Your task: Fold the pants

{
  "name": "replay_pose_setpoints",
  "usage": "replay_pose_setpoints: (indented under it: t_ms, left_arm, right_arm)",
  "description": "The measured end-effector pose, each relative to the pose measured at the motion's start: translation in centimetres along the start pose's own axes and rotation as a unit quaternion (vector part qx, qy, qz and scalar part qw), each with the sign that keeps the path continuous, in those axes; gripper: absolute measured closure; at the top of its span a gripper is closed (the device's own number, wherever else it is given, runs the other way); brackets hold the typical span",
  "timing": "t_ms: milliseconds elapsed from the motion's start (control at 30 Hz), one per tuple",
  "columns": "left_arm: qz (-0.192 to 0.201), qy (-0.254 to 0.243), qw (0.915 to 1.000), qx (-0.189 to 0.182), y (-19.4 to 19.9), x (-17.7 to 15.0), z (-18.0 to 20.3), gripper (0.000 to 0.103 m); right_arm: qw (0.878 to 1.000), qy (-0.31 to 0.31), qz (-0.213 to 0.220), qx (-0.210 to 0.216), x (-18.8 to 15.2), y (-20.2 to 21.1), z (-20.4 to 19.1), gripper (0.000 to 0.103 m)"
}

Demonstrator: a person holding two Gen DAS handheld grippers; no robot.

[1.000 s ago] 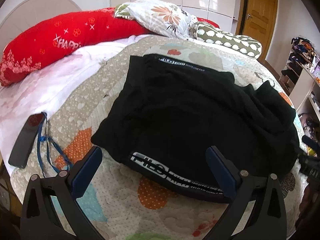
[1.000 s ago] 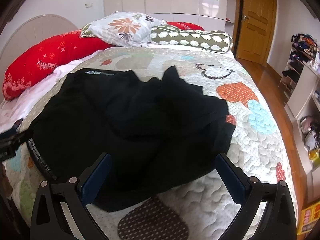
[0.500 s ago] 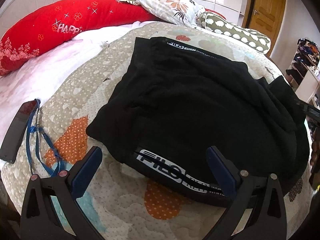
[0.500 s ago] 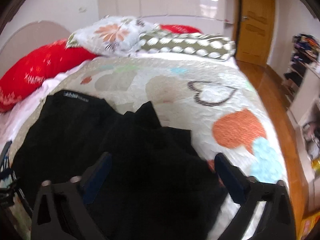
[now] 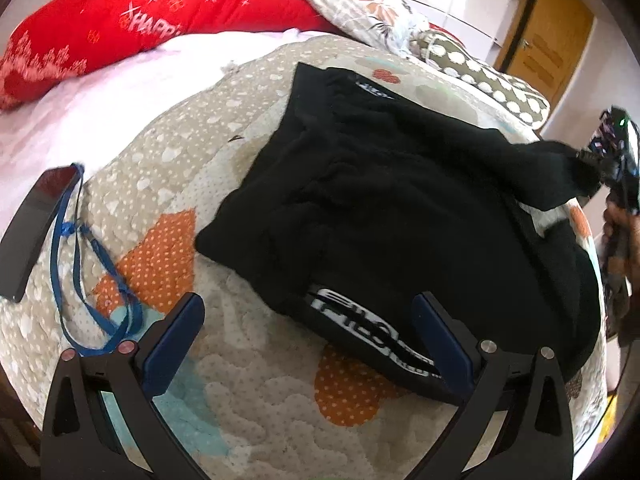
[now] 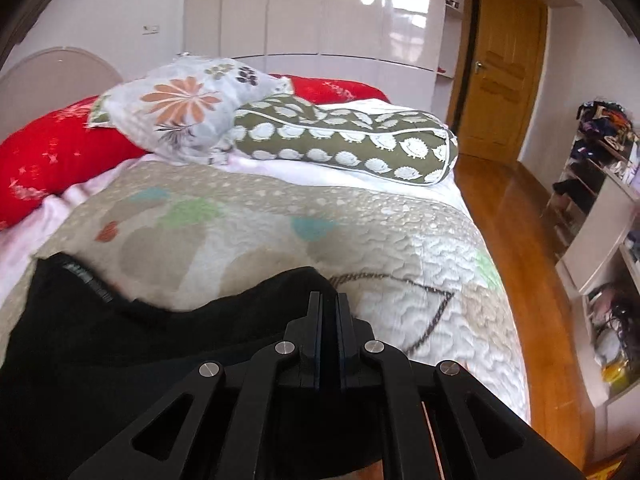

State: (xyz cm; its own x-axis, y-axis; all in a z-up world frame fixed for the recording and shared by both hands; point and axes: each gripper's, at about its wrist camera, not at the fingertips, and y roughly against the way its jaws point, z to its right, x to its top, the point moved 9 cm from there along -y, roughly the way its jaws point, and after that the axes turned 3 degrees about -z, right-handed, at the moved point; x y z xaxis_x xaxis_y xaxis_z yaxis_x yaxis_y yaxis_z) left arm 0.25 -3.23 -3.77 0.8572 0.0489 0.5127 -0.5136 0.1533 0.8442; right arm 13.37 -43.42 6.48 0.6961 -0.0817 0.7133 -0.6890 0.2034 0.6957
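Black pants (image 5: 400, 216) with a white-lettered waistband lie crumpled on the patterned quilt (image 5: 248, 392). My left gripper (image 5: 308, 320) is open and empty, hovering just in front of the waistband. My right gripper (image 6: 329, 300) is shut on a raised fold of the black pants (image 6: 120, 344), near their far right edge. In the left wrist view the right gripper (image 5: 596, 168) shows at the right, holding that fold of cloth lifted off the bed.
A dark phone (image 5: 32, 224) with a blue lanyard (image 5: 80, 280) lies at the quilt's left edge. Red (image 5: 140, 20), floral (image 6: 184, 108) and green patterned pillows (image 6: 344, 140) line the head of the bed. A wooden floor, door (image 6: 500, 80) and cluttered shelves (image 6: 600, 200) lie to the right.
My right gripper moved forward over the pants and closed on a fold at their far right edge, lifting it. My left gripper drifted slightly left and stayed open.
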Motion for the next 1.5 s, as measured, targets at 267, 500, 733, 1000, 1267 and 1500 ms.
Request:
replay_pose_setpoints:
  t_ms: [267,500,733,1000,1267,1500]
  left_arm:
    - [-0.003,0.015,0.9998,-0.011,-0.7,0.1,-0.1,0.000]
    - [0.002,0.037,0.9985,-0.040,-1.0,0.7,-0.1,0.000]
    - [-0.008,0.079,0.9950,-0.060,-1.5,1.8,-0.8,0.000]
    - [-0.002,0.086,0.9939,-0.069,-2.1,2.3,-0.3,0.039]
    - [-0.013,0.071,0.9917,-0.107,0.3,1.5,0.5,0.086]
    - [-0.031,0.100,0.9896,-0.098,-0.1,0.2,-1.0,0.087]
  right_arm:
    - [0.994,-0.067,-0.067,0.059,-7.8,3.1,3.2,0.033]
    - [0.978,-0.150,-0.093,0.114,-15.3,7.6,5.5,0.026]
    - [0.975,-0.161,-0.091,0.123,-17.6,7.2,3.5,0.025]
    - [0.957,-0.206,-0.068,0.192,-17.4,7.9,2.5,0.089]
    - [0.961,-0.215,0.004,0.174,-17.8,16.5,5.9,0.093]
    - [0.966,-0.240,-0.048,0.087,-25.1,18.1,10.8,0.096]
